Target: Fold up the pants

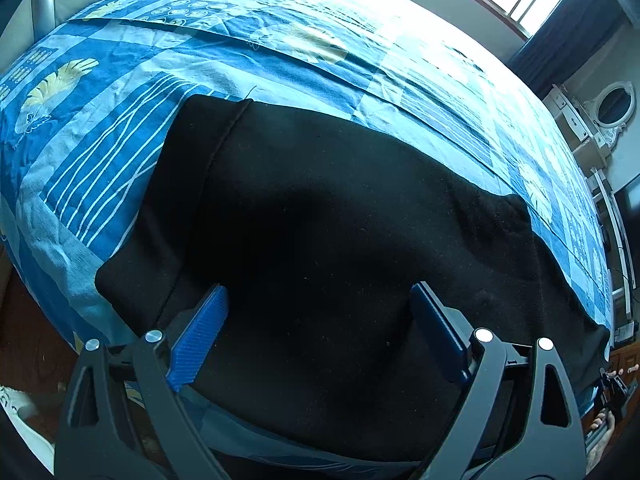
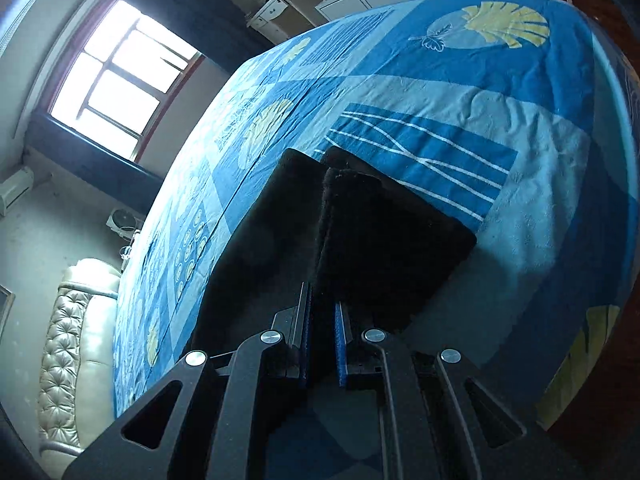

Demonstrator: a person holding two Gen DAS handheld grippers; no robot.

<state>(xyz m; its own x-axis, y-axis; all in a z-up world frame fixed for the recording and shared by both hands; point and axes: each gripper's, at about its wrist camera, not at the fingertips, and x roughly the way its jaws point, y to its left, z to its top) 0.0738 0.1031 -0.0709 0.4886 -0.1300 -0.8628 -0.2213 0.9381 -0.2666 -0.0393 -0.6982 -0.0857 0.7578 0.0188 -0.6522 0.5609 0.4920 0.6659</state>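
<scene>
- Black fleece-like pants [image 1: 320,208] lie flat on the bed with the blue patchwork sheet with yellow leaf prints [image 1: 120,80], near the bed's front edge.
- In the left wrist view the pants look like one wide dark slab, a seam line running down the left part; judged already doubled over at least once, layers hard to count in the dark cloth.
- Right wrist view: one end of the pants [image 2: 360,220] is raised on edge, stacked cloth edges visible, rest flat on the sheet [image 2: 520,140].
- Right tool [image 2: 322,344] nearly closed, blue pads pinching the raised black fabric edge; grip looks real, cloth runs straight into the gap.
- Left tool [image 1: 316,320] wide open, hanging over the pants' middle, gripping nothing; contact with the cloth cannot be told.
- Judgement: mid-fold; the lifted end needs carrying over and laying down, then smoothing. Not finished.
</scene>
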